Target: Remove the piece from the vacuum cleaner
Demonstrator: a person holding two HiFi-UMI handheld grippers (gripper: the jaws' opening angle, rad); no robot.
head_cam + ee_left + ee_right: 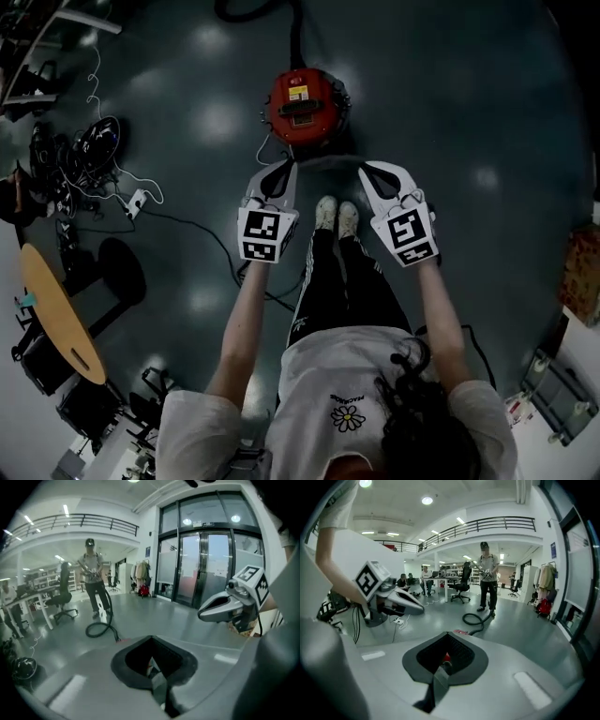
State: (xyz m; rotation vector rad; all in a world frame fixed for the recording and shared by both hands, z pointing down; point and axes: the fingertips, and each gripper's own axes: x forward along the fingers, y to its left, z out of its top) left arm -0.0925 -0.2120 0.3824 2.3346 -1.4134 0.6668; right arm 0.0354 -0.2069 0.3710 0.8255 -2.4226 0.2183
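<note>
At twelve o'clock from the person's white shoes (336, 214), the round red canister vacuum cleaner (302, 105) sits on the grey glossy floor (469, 112), with its black ribbed hose (298, 37) leading away at twelve o'clock. The left gripper (281, 173) hangs at about ten o'clock of the shoes and the right gripper (372, 175) at two o'clock. Both have their jaws together with nothing between them, and both stop short of the canister. Which piece is meant cannot be told from here; the hose joint seems likely. To do the reach well, part the jaws before arrival, steady the canister body with one gripper, and take the piece close to its joint with the other, pulling straight along the socket so the canister does not roll.
</note>
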